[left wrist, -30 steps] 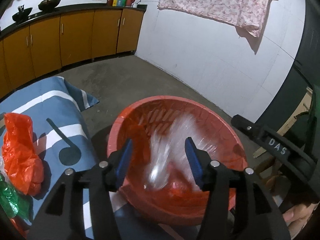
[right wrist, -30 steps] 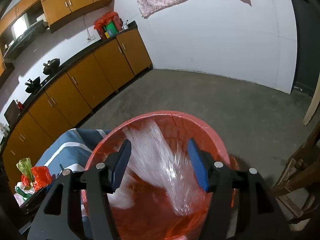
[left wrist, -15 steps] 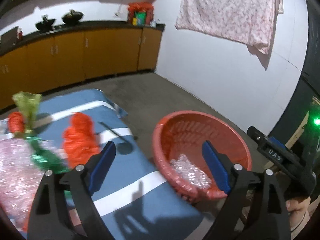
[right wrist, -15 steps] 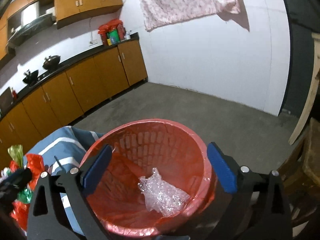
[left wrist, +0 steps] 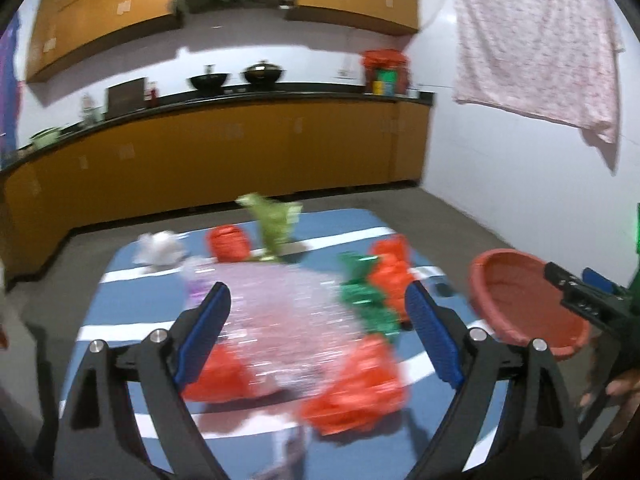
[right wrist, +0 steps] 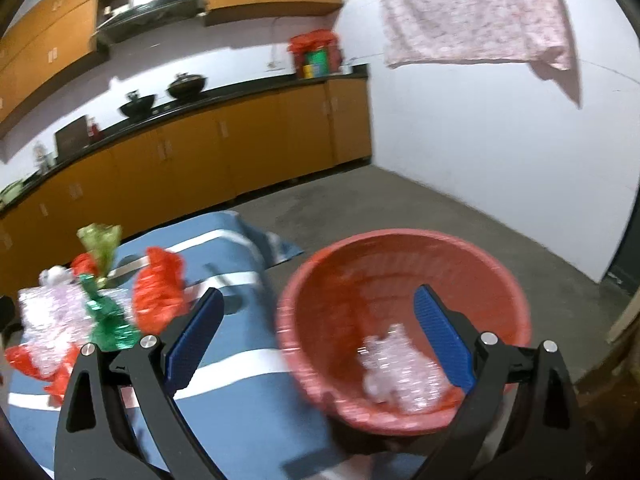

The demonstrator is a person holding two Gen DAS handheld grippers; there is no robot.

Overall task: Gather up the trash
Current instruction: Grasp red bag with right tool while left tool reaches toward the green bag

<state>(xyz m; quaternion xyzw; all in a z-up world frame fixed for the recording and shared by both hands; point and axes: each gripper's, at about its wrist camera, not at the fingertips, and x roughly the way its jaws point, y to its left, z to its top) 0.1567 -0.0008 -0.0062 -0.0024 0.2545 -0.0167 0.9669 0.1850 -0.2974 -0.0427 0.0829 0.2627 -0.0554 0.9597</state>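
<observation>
My left gripper (left wrist: 320, 332) is open and hangs above the trash on the blue striped cloth (left wrist: 120, 320). Nothing is between its pads. Below it lie a pinkish bubble wrap sheet (left wrist: 288, 312), crumpled red bags (left wrist: 352, 384), a dark green bag (left wrist: 368, 296) and a light green bag (left wrist: 272, 220). My right gripper (right wrist: 318, 336) is open and empty over the near rim of the red basket (right wrist: 360, 280). A crumpled bubble wrap piece (right wrist: 400, 372) lies in the basket. The same basket (left wrist: 520, 304) shows at the right in the left wrist view.
The blue cloth (right wrist: 240, 380) ends beside the basket, above a bare concrete floor (right wrist: 400, 208). Orange cabinets (left wrist: 240, 152) with a dark counter run along the back wall. A pink cloth (right wrist: 472, 12) hangs on the white wall. A white crumple (left wrist: 160, 248) lies at the cloth's far left.
Both grippers opened wide and let the clear plastic drop into the basket. The left gripper swung left, over the trash on the cloth. The right gripper drew back and shifted left.
</observation>
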